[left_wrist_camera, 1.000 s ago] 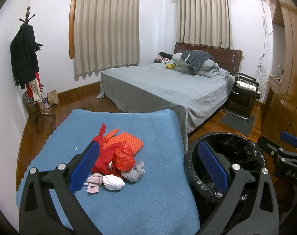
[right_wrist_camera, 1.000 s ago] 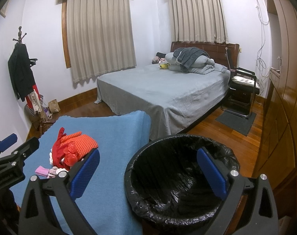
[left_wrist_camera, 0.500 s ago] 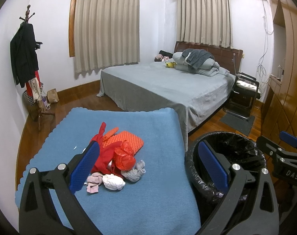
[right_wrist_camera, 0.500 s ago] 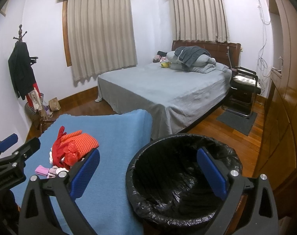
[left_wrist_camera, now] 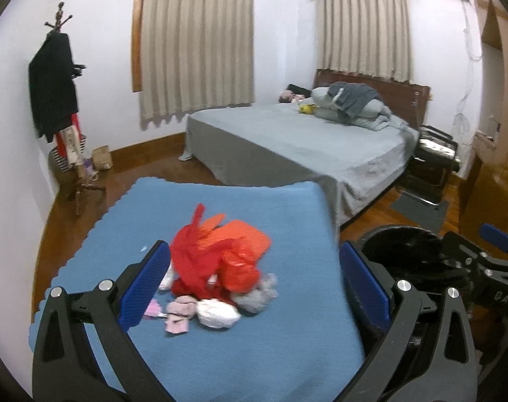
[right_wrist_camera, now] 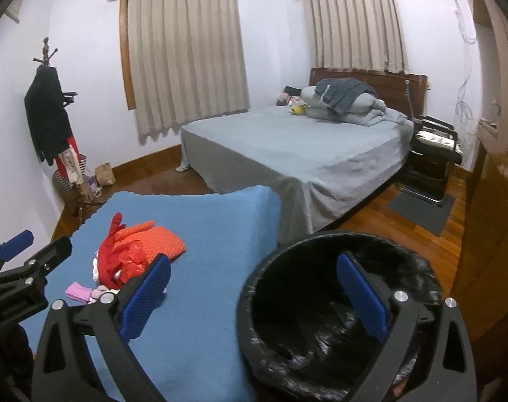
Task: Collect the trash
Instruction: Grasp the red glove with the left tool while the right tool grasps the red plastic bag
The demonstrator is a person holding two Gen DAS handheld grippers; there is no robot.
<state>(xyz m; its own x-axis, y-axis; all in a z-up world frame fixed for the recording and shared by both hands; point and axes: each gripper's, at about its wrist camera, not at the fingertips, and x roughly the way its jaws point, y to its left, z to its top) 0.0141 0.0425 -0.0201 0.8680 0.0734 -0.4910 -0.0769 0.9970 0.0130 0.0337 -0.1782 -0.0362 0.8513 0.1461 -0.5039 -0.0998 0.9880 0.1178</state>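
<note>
Left wrist view: the left gripper (left_wrist_camera: 254, 288) hangs level over the near part of the blue cloth (left_wrist_camera: 287, 351), jaws spread wide and holding nothing. Its blue pads (left_wrist_camera: 143, 288) frame the trash pile (left_wrist_camera: 217, 274), which lies on the cloth between them and a little ahead: red plastic bags, an orange mesh piece, crumpled white and grey tissue, pink scraps. The left pad sits just beside the pile's left edge; contact cannot be told.

To the right, the right gripper (right_wrist_camera: 254, 298) is poised above the black-lined trash bin (right_wrist_camera: 287, 318), also wide open and empty, one pad over the cloth's edge, the other over the bin's mouth. The bin stands on the floor just beside the cloth's right side.

Farther back, a bed (left_wrist_camera: 304, 147) with a grey cover, bedding heaped at its head. A coat rack (left_wrist_camera: 58, 107) stands at the left wall, and curtains (left_wrist_camera: 193, 43) cover the windows.
</note>
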